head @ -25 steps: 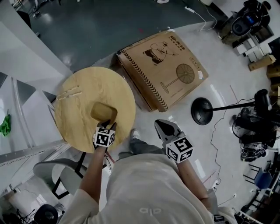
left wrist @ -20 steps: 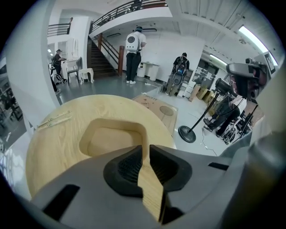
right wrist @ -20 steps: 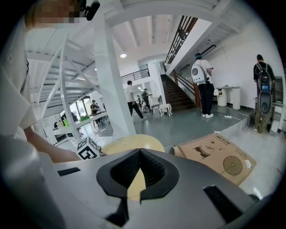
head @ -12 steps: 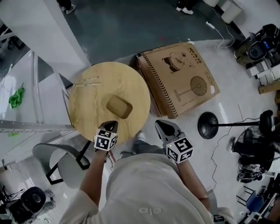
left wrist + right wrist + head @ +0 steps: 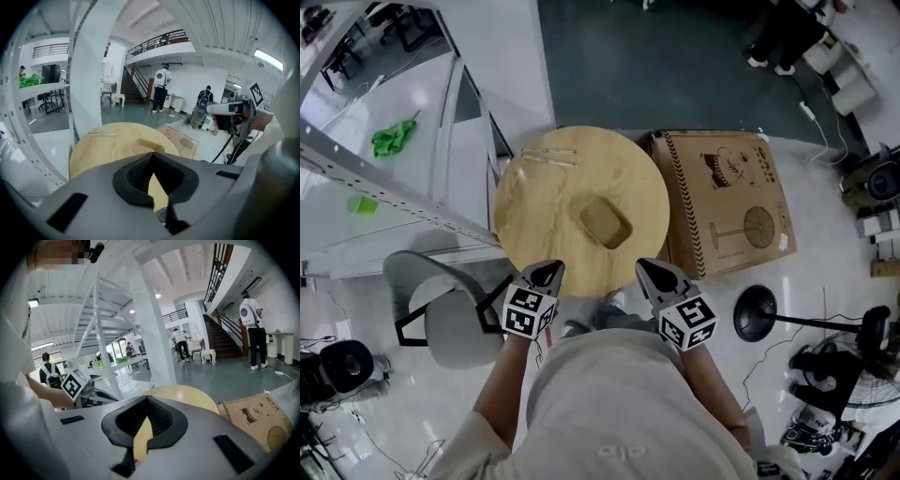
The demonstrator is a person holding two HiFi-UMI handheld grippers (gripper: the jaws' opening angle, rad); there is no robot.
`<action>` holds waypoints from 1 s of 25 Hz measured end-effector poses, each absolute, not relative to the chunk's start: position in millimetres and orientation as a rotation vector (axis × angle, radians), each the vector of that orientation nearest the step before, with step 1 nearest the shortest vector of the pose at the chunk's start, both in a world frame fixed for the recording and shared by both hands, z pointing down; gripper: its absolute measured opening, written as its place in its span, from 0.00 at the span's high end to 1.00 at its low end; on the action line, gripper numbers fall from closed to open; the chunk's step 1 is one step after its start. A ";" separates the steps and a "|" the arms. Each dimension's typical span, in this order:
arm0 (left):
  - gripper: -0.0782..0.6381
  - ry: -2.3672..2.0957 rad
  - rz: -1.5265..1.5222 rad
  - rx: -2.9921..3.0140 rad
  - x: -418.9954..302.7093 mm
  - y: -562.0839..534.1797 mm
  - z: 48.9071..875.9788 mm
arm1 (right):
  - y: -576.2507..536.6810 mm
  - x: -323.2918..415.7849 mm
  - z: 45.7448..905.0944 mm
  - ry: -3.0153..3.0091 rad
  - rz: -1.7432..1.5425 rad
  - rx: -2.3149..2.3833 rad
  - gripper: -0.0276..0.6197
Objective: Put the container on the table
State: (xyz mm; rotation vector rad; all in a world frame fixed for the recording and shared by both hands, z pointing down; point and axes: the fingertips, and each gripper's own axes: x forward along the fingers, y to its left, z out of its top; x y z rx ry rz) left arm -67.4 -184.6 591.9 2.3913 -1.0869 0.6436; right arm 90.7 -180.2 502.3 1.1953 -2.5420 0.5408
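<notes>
Container (image 5: 606, 222) set on round wooden tabletop (image 5: 539, 202).
Left gripper (image 5: 548, 270) and right gripper (image 5: 652, 271) at near edge, clear of it; both pairs of fingers pressed together, empty.

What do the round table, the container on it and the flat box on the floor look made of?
Table: looks like light wood or wood veneer, matte; faint grain streaks show. Container: same tan tone, dull, rounded corners; maybe wood, bamboo or moulded fibre, cannot tell. Box: brown cardboard, matte, with dark printed drawings and a chevron edge.
</notes>
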 end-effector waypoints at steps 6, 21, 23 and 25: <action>0.87 -1.237 0.527 2.351 -118.9 -164.0 558.9 | -181.5 27.6 494.6 -2.615 0.499 1.023 0.92; 0.87 -1.616 0.213 2.264 -232.8 -109.4 492.7 | -157.7 -90.2 472.4 -2.748 0.413 0.687 0.92; 0.87 -1.653 0.190 2.263 -241.3 -104.4 486.4 | -154.6 -98.4 468.7 -2.760 0.395 0.663 0.92; 0.87 -1.682 0.167 2.263 -247.4 -100.4 480.1 | -152.5 -104.5 465.5 -2.768 0.382 0.645 0.92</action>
